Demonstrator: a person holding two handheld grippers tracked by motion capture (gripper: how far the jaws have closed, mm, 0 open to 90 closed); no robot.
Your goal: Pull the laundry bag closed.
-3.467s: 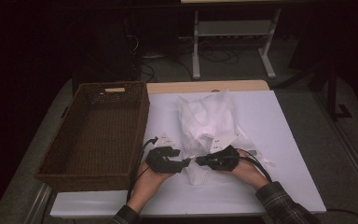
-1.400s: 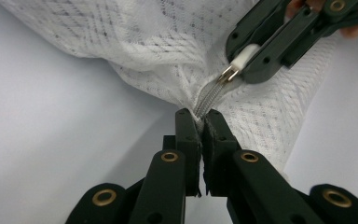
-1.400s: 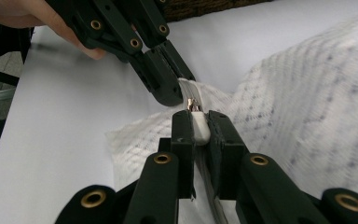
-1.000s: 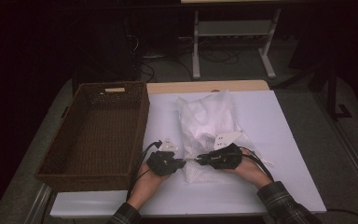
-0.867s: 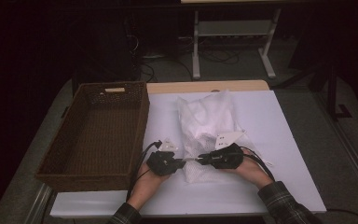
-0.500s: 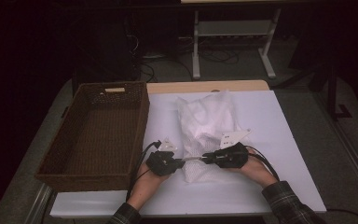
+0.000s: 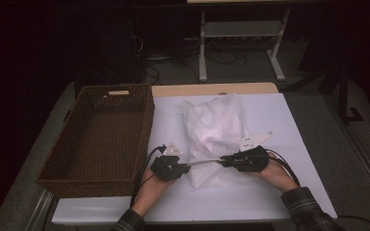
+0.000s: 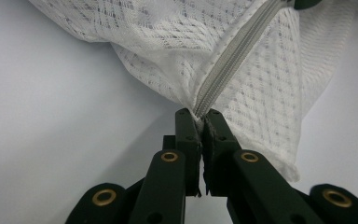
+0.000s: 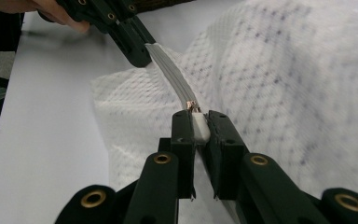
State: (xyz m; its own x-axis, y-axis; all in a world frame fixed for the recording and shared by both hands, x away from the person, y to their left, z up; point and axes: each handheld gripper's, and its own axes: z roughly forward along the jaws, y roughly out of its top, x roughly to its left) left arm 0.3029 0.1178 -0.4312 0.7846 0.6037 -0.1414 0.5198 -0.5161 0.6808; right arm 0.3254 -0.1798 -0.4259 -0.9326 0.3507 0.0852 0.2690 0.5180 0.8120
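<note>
Currently, a white mesh bag [image 7: 215, 137] is seen lying on the white worktop [image 7: 279, 120], just right of a brown wicker basket [image 7: 101, 137]. The left hand-held gripper [image 7: 189, 167] is clamped on the bag's near left corner, at the end of the grey zipper [image 8: 233, 51]. The right hand-held gripper [image 7: 221, 161] is closed on the white zipper pull [image 9: 199, 127]. The zipper is stretched taut between the 2 grippers, above the bag's near edge.
</note>
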